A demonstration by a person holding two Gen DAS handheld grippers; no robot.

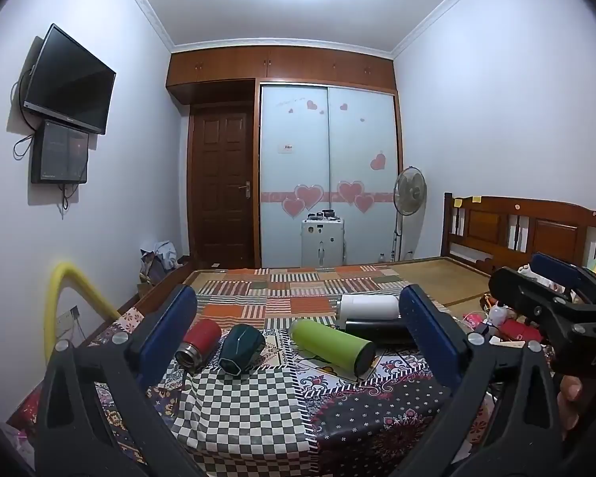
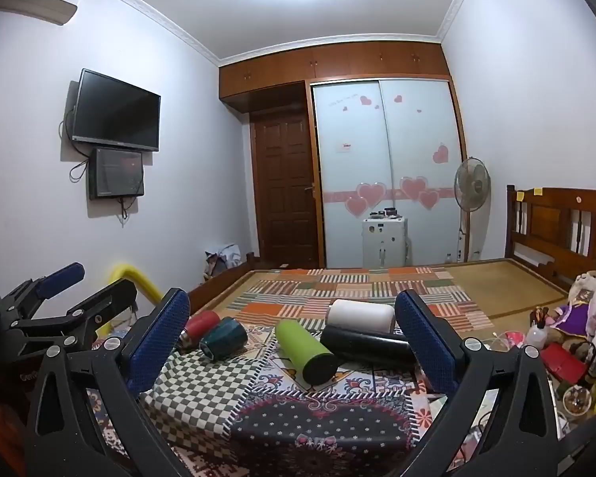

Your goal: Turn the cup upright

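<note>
Several cups lie on their sides on a patchwork cloth: a red one, a dark green faceted one, a lime green one, a black one and a white one. My left gripper is open and empty, held back from the cups. My right gripper is open and empty too, at a similar distance. Each gripper shows at the edge of the other's view, the right one and the left one.
The cloth covers a bed with a woven mat and a wooden headboard at the right. Toys and bottles lie at the right edge. A yellow padded bar stands at the left. A fan and a wardrobe are behind.
</note>
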